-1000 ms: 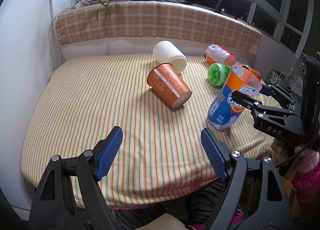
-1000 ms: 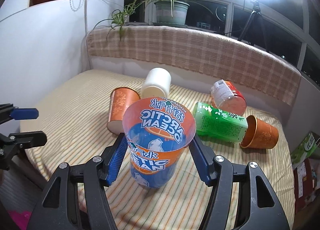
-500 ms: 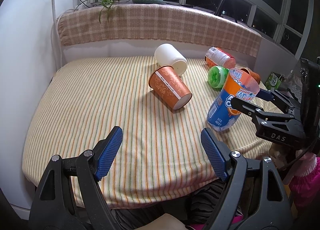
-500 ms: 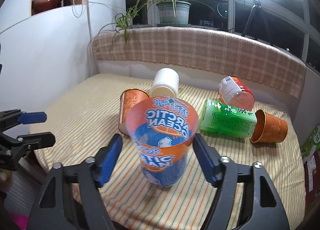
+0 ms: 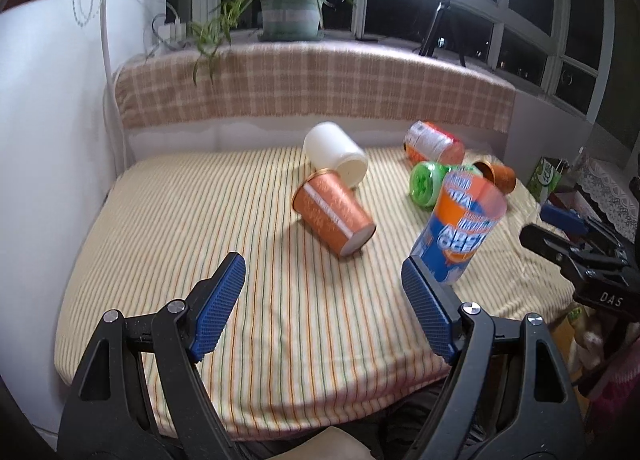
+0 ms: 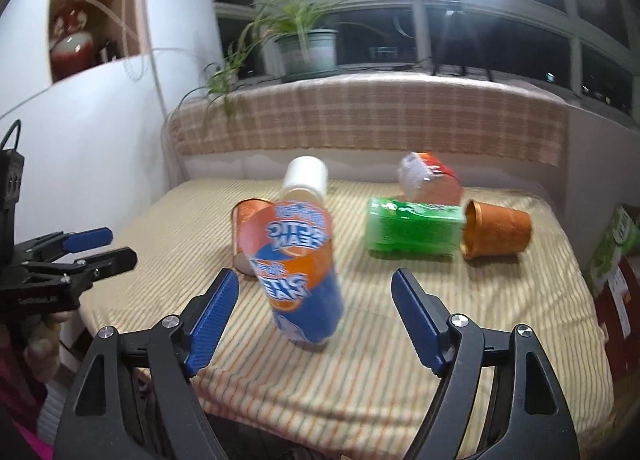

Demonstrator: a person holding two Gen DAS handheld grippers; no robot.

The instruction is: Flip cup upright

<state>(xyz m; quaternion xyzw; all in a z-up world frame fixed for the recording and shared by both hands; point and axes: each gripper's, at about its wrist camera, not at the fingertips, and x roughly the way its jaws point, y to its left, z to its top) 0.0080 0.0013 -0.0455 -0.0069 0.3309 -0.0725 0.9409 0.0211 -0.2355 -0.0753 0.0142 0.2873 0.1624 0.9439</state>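
Observation:
The blue and orange printed cup [image 6: 298,272] stands mouth up on the striped table, leaning a little to the left; it also shows in the left wrist view [image 5: 456,228]. My right gripper [image 6: 316,316] is open and empty, its jaws wide apart just in front of the cup and clear of it. It appears at the right of the left wrist view [image 5: 560,226]. My left gripper [image 5: 324,308] is open and empty over the table's front edge, left of the cup. It shows at the left of the right wrist view [image 6: 90,246].
Lying on their sides are an orange cup [image 5: 334,214], a white cup [image 5: 336,158], a green cup [image 6: 414,230], a red-and-white cup [image 6: 428,176] and a small orange cup [image 6: 498,234]. A checked ledge with a plant [image 5: 290,16] runs behind. A wall [image 5: 48,140] stands left.
My right gripper has opened, let go of the blue and orange cup and drawn back. The cup now stands free on the table. The left gripper has hardly moved.

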